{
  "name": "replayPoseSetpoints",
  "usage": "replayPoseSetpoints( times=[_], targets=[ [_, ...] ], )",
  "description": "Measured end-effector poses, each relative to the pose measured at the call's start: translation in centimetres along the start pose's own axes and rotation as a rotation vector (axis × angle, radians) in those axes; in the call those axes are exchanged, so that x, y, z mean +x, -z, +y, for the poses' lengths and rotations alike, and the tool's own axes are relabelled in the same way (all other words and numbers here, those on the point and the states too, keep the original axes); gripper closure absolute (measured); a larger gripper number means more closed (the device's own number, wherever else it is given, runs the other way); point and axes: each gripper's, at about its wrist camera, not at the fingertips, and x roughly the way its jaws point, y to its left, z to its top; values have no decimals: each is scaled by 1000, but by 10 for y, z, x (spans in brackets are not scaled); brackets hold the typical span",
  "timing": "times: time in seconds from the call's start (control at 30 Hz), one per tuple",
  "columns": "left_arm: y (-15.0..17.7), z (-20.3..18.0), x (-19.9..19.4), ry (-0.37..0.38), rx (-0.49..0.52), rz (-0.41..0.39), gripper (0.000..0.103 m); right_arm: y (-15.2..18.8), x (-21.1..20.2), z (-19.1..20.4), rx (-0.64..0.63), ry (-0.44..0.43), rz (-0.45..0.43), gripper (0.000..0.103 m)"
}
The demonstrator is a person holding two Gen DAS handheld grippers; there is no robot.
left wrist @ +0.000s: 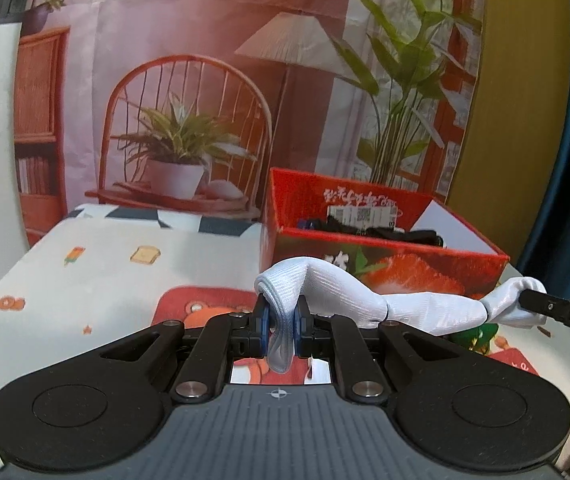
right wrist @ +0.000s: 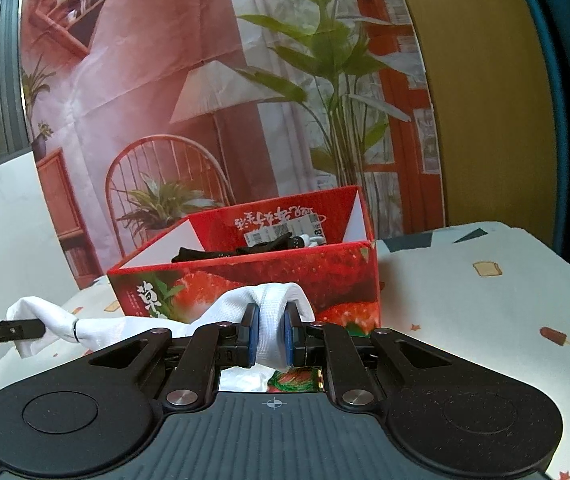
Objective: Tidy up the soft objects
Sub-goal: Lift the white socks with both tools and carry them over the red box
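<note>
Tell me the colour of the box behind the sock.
Red, printed with strawberries and leaves; its inner side walls are white. The box shows best in the right wrist view.

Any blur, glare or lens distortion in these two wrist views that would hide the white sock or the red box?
Left wrist view: sharp on the white sock in the left claw; strong fisheye bending at the edges; backdrop hazy pink upper left. Right wrist view: sock and red box clear, right claw crisp, tablecloth brightly lit, not blown out.
</note>
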Motion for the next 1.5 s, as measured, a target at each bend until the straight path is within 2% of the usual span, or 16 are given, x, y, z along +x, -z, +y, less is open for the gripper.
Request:
replayPoseSetpoints(
  times=[0.23, 0.53, 0.87, 1.13, 1.4, 1.5],
  targets=[
    [-18, -4, 7, 5, 18, -24, 91, -18, 7, 2, -24, 3, -24, 91],
    [-46, -15, 26, 8, 63, -48, 91, -63, 31, -1, -68, 8, -31, 91],
    [-82, -34, 74, 8, 115, -16, 91, -99, 80, -14, -63, 33, 18, 91],
    [-104, -34, 120, -36, 115, 14, 91, -119, 121, -13, -104, 62, 29, 91],
    [-127, -49, 160, -70, 188, 1, 91, -130, 165, -1, -184, 103, 50, 91],
    [-137, -52, 169, -81, 202, -31, 91, -132, 177, 3, -211, 116, 62, 91]
  ],
)
